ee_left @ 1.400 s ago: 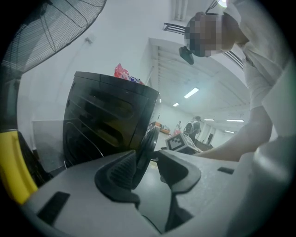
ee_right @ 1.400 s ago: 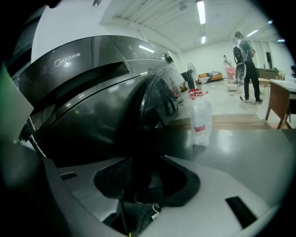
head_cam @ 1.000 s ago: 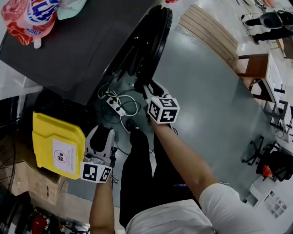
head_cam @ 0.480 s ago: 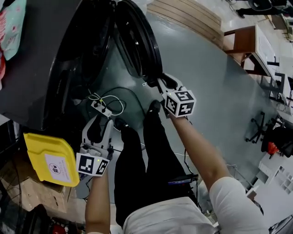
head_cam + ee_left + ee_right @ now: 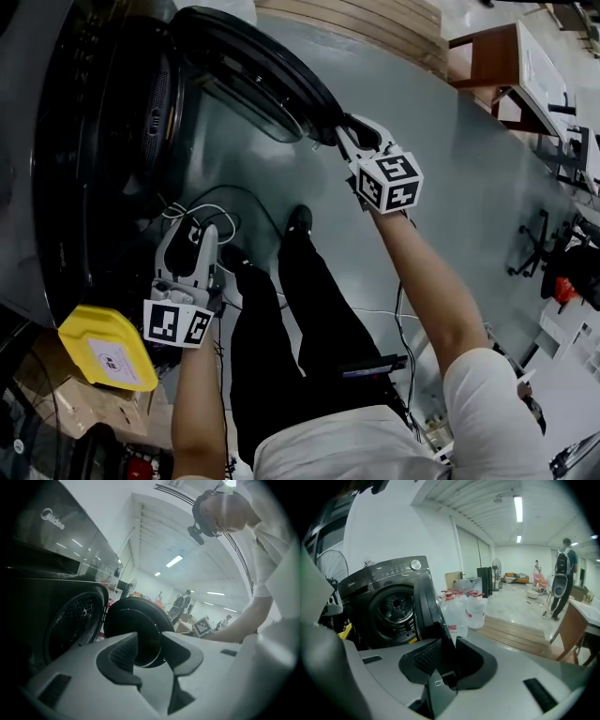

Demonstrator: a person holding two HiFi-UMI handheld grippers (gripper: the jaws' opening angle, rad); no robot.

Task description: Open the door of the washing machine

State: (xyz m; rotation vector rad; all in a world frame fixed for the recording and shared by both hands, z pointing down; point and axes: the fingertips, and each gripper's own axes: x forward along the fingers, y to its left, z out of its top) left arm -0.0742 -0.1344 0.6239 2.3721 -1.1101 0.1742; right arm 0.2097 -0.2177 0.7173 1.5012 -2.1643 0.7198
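Note:
The dark front-loading washing machine (image 5: 56, 159) fills the left of the head view, its drum opening (image 5: 155, 103) exposed. Its round black door (image 5: 253, 75) stands swung out from the machine. My right gripper (image 5: 339, 131) is shut on the door's outer rim. In the right gripper view that rim (image 5: 429, 606) runs down between the jaws of the right gripper (image 5: 449, 658), which closed onto it within the last second. My left gripper (image 5: 190, 234) hangs low in front of the machine, open and holding nothing. In the left gripper view, the door (image 5: 140, 620) shows beyond the left gripper (image 5: 152, 648).
A yellow box (image 5: 103, 352) lies on the floor at the lower left. White cables (image 5: 211, 211) trail by the machine's foot. The person's legs (image 5: 281, 309) stand between the grippers. Water bottles (image 5: 471, 609) and a wooden platform (image 5: 375, 19) are beyond the door, a wooden table (image 5: 497, 66) to the right.
The door has swung further out from the machine with my right gripper on its rim. My left gripper has shifted along the machine's front, away from the yellow box.

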